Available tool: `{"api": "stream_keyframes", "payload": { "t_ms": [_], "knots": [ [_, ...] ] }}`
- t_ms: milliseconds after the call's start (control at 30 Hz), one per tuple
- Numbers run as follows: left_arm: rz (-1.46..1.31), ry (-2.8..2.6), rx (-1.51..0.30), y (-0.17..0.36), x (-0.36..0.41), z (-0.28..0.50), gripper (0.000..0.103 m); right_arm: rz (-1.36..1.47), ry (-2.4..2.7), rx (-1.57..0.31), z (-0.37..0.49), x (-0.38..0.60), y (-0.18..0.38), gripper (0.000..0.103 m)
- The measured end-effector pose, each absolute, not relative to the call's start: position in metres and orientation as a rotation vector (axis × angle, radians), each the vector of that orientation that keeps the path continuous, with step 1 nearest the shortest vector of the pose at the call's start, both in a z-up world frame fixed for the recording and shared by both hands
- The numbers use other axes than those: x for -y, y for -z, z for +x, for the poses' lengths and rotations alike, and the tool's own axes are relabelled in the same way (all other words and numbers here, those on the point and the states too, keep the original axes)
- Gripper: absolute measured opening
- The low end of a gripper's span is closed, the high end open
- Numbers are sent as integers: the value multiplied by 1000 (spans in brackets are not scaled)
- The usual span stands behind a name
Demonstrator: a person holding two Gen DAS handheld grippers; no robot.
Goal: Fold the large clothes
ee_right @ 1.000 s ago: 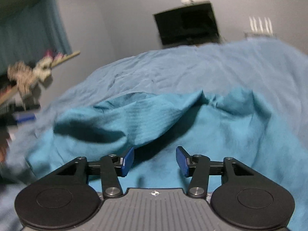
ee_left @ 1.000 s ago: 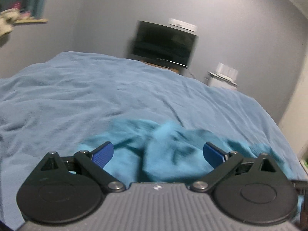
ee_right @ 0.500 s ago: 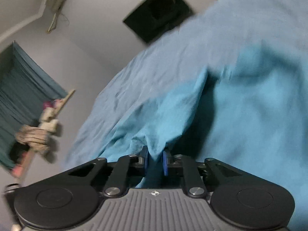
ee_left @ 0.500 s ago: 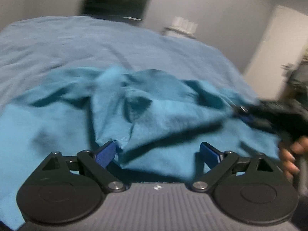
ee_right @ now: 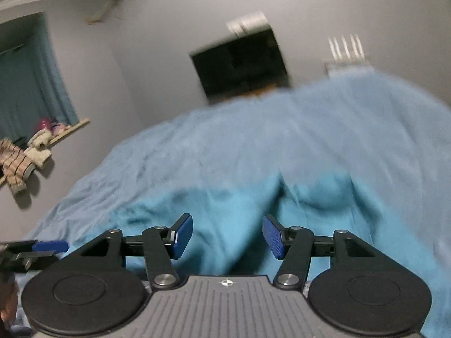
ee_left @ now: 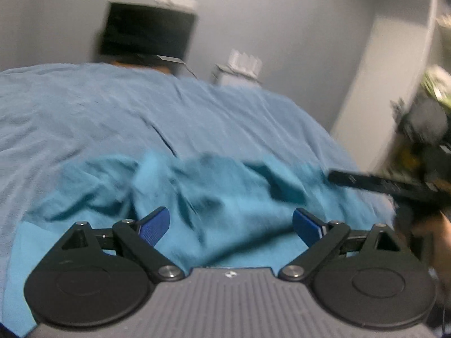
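A crumpled teal garment [ee_left: 214,197] lies on the blue bedsheet [ee_left: 112,112] near the bed's front edge; it also shows in the right wrist view [ee_right: 324,211]. My left gripper [ee_left: 231,226] is open and empty just above the garment's near part. My right gripper [ee_right: 227,235] is open and empty over the garment. The right gripper shows at the right of the left wrist view [ee_left: 380,184], and the left gripper's blue fingertip [ee_right: 50,245] shows at the left edge of the right wrist view.
A dark TV [ee_left: 146,31] stands against the grey wall beyond the bed, with a white unit [ee_left: 242,64] beside it. A shelf with clothes [ee_right: 33,146] hangs at the left wall. Cluttered shelving [ee_left: 428,118] stands at the right.
My right gripper was shut on a fold of the garment half a second ago and has let go; it is open now. The left gripper stayed open and shifted its view.
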State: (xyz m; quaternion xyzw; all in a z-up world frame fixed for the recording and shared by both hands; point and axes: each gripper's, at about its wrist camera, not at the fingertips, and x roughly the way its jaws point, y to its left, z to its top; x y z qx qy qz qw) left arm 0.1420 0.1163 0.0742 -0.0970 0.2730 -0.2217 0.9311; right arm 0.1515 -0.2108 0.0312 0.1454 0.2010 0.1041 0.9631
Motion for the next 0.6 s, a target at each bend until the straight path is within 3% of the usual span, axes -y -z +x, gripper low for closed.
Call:
{"api": "stream_keyframes", "payload": {
  "t_ms": [167, 233, 333, 600],
  "knots": [
    [-221, 392, -470, -59, -110, 153, 91, 110, -306, -346, 150, 159, -45, 56],
    [-177, 410, -493, -50, -102, 159, 66, 30, -333, -366, 150, 139, -39, 49],
    [-141, 487, -623, -26, -93, 169, 44, -26, -354, -451, 153, 125, -19, 40],
    [30, 527, -813, 23, -71, 186, 45, 19, -335, -636, 169, 125, 43, 35]
  ]
}}
